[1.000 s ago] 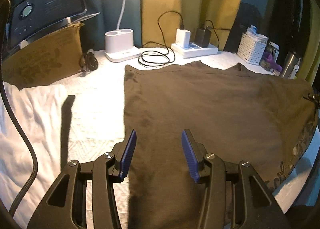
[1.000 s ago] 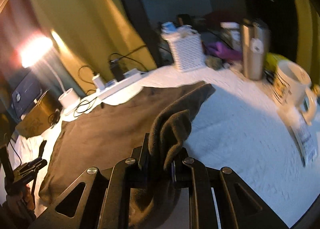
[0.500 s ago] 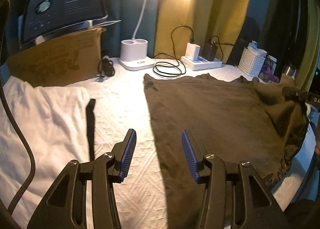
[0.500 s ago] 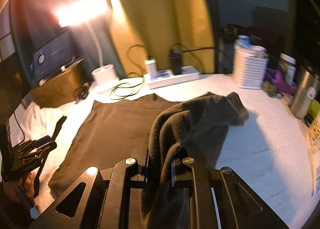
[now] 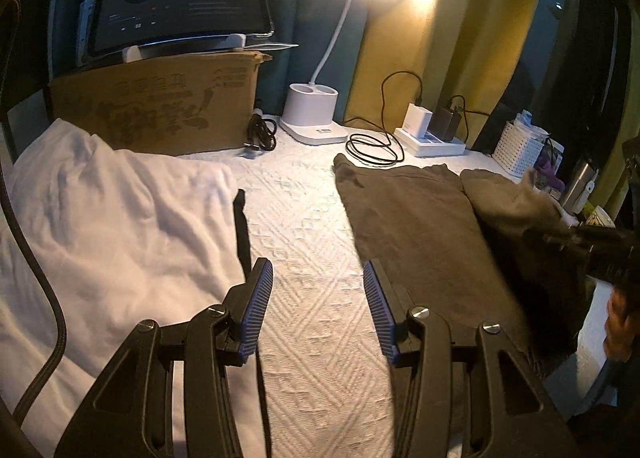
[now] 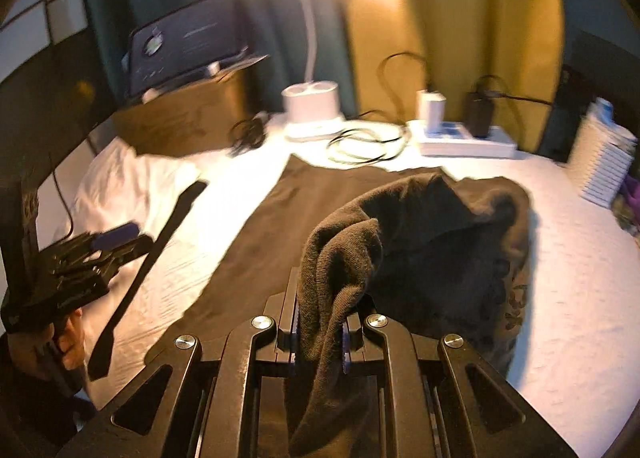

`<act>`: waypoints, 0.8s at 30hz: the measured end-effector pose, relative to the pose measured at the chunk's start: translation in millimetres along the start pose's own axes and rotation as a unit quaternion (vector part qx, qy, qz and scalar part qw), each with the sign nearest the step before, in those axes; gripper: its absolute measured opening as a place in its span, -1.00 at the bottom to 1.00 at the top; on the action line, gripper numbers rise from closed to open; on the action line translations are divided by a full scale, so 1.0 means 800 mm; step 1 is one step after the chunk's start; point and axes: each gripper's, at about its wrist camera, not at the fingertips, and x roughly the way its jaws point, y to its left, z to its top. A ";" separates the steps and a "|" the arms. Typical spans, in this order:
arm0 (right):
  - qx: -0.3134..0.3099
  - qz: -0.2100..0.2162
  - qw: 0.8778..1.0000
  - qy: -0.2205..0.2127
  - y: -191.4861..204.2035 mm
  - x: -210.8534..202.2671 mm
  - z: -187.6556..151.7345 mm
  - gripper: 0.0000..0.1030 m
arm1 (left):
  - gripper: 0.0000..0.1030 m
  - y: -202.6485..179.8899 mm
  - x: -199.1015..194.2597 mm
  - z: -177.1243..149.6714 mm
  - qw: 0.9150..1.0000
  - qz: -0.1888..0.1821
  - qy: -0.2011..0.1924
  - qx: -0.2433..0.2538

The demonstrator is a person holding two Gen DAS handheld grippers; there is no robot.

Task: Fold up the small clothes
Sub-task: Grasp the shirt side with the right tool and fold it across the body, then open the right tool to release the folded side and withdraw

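A dark olive-brown garment (image 5: 416, 226) lies spread on the white textured cover (image 5: 312, 330). Its right side is lifted and doubled over towards the left. My right gripper (image 6: 320, 322) is shut on a bunched edge of the garment (image 6: 400, 242), which drapes up and over its fingers. In the left wrist view that gripper (image 5: 588, 246) is a dark blur at the right edge. My left gripper (image 5: 318, 298) is open with nothing between its blue pads (image 5: 258, 298). It hovers over bare cover just left of the garment, and shows at the left of the right wrist view (image 6: 120, 240).
A rumpled white garment (image 5: 100, 226) and a black strap (image 5: 242, 226) lie on the left. At the back stand a cardboard box (image 5: 160, 118) with a screen (image 5: 180, 10), a lamp base (image 5: 314, 114), coiled cable (image 5: 374, 146), power strip (image 5: 432, 140), white basket (image 5: 520, 146) and steel tumbler (image 5: 580, 182).
My right gripper has swung leftward with the garment's edge, folding that side over the rest. My left gripper has moved left, off the garment and over bare cover.
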 end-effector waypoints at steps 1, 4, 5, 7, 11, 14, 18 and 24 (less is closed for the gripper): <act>-0.005 0.004 1.000 0.006 0.008 0.006 -0.001 -0.71 | -0.08 0.002 -0.001 0.000 1.000 0.000 0.000 -0.002; -0.011 0.019 1.000 0.021 0.023 0.020 -0.006 -0.71 | -0.08 0.006 -0.005 -0.001 1.000 0.000 -0.003 -0.005; -0.013 0.023 0.999 0.026 0.029 0.023 -0.008 -0.71 | -0.08 0.007 -0.006 -0.001 1.000 0.000 -0.004 -0.005; -0.020 0.028 0.999 0.032 0.038 0.026 -0.010 -0.71 | -0.08 0.008 -0.009 -0.001 1.000 0.000 -0.005 -0.006; -0.042 0.040 0.997 0.040 0.060 0.029 -0.018 -0.71 | -0.08 0.008 -0.011 0.000 1.000 -0.002 -0.005 -0.006; -0.059 0.048 0.996 0.054 0.075 0.036 -0.028 -0.71 | -0.08 0.006 -0.013 -0.001 1.000 -0.002 -0.005 -0.002; -0.078 0.045 0.993 0.076 0.088 0.056 -0.045 -0.70 | -0.08 0.005 -0.013 -0.003 1.000 0.006 0.000 0.002; -0.101 0.058 0.990 0.083 0.103 0.064 -0.061 0.24 | -0.08 0.001 -0.015 -0.006 1.000 0.015 0.013 0.007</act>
